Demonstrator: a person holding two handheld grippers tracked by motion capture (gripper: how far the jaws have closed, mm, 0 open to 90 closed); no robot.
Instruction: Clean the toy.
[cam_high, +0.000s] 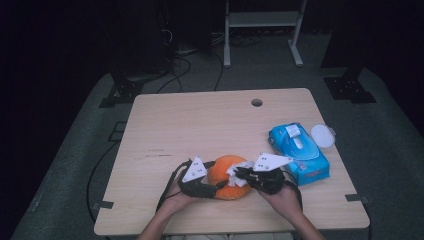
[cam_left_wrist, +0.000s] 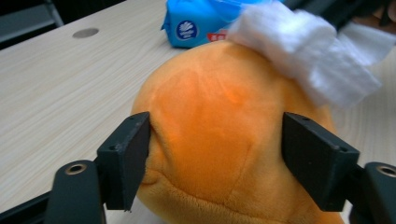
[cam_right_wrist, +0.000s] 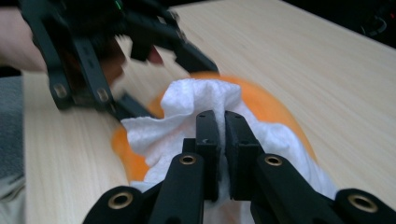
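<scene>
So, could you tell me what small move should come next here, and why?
Probably a short stroke of the white wipe across the top of the orange plush toy. The right claw is shut on the wipe, which lies on the toy, while the left claw straddles the toy's sides to steady it.

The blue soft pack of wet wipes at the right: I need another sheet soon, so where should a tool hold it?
Grip the blue soft pack of wet wipes across its narrow width, coming from above. It lies flat on the wooden table, long sides free, and the top flap stays clear.
</scene>
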